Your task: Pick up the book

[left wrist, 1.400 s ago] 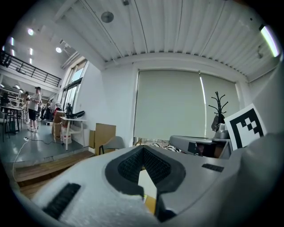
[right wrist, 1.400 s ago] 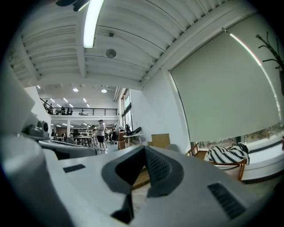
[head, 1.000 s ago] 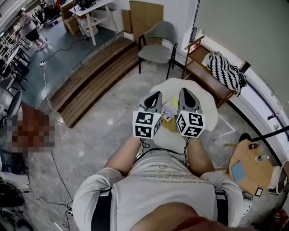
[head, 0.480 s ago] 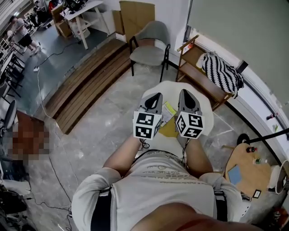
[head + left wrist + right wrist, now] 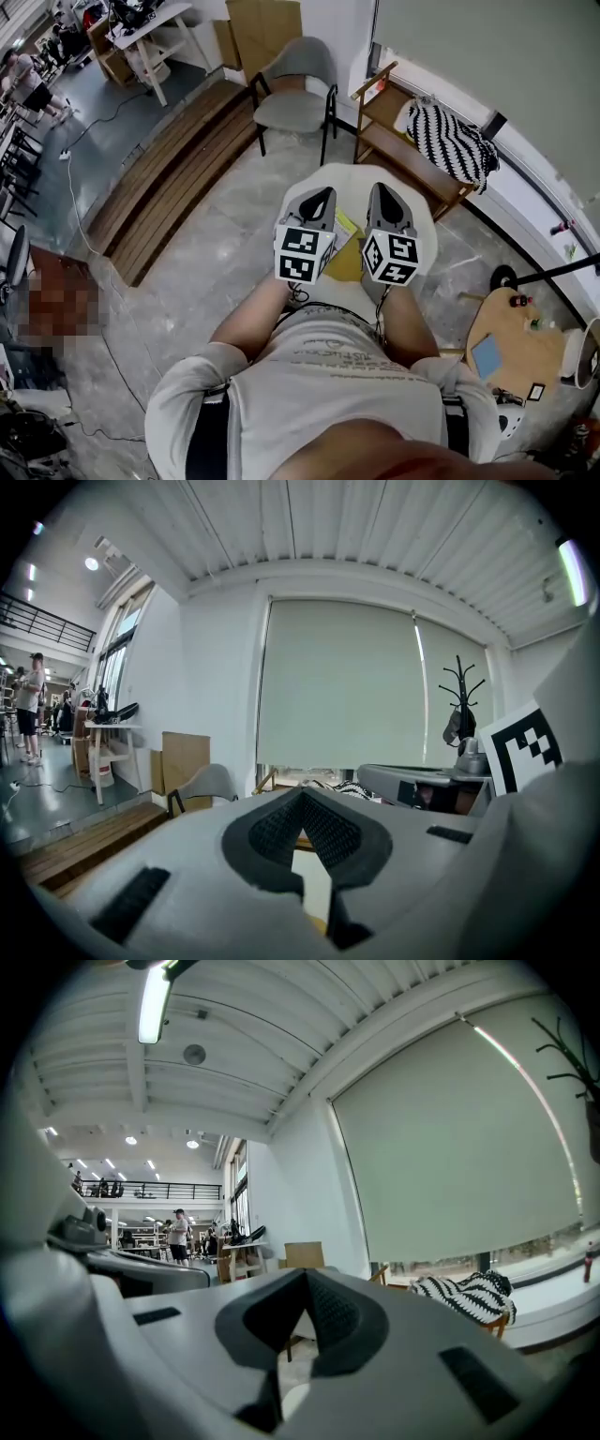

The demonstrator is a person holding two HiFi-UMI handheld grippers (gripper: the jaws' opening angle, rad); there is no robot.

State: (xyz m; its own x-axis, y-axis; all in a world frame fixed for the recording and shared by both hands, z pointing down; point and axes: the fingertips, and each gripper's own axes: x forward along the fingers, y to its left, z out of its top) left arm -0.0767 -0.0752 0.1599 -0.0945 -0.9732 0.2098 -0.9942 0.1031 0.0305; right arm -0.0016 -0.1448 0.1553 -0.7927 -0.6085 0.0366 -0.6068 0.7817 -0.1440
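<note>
— Round white table (image 5: 352, 178) below, grey chair (image 5: 291, 94) at its eleven o'clock. Where's the book?
— Mustard book (image 5: 345, 265), I think; it's mostly hidden. It lies on the table between both grippers.
— Jaws?
— Left gripper (image 5: 322, 194) and right gripper (image 5: 381, 189): each pair pressed together, nothing held.

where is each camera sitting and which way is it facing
Head view: on the person's head, facing steeply down at the round table; shows torso, forearms, left gripper, right gripper.
Left gripper view: on the left gripper, facing past its shut jaws to the blind; right gripper's marker cube at right.
Right gripper view: on the right gripper, facing along its shut jaws; left gripper at left.
Shared: striped cloth, in head and right gripper views.
</note>
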